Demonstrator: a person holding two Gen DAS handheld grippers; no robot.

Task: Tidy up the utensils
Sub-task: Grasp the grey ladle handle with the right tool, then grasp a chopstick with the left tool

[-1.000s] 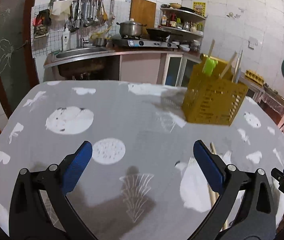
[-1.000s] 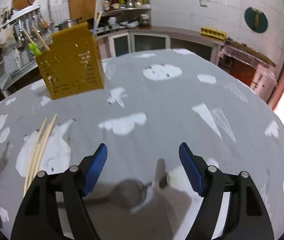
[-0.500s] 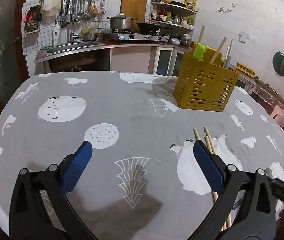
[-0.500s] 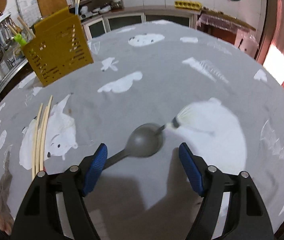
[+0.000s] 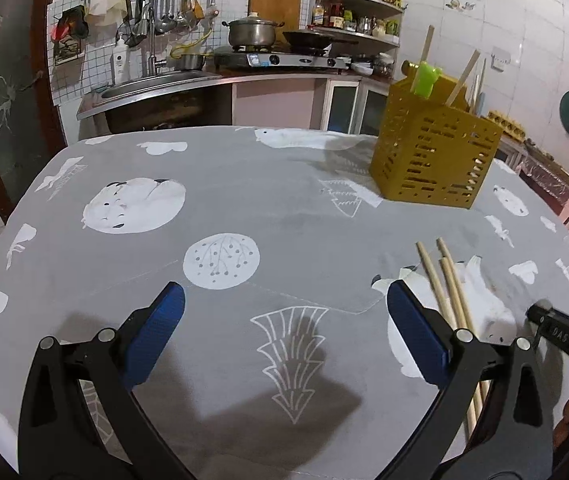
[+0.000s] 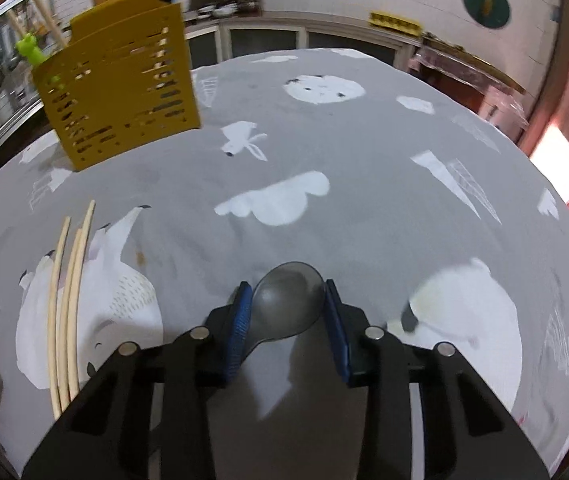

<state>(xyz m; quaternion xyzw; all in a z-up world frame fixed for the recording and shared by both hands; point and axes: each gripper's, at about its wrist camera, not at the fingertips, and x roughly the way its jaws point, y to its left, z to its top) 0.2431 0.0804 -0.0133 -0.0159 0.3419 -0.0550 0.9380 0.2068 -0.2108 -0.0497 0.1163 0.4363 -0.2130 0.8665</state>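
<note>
Spoon bowl points away, handle running back between closing fingers.

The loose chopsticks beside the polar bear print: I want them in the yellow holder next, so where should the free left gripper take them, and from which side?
Judging by their pose, grip the chopsticks near mid-length, coming from above with the left gripper's open jaws straddling all three. They lie flat and nearly parallel on the tablecloth, so one pinch across them should gather them.

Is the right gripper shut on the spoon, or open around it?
Shut on it: the right gripper has just been closing, and both blue pads now press the sides of the grey spoon bowl.
</note>
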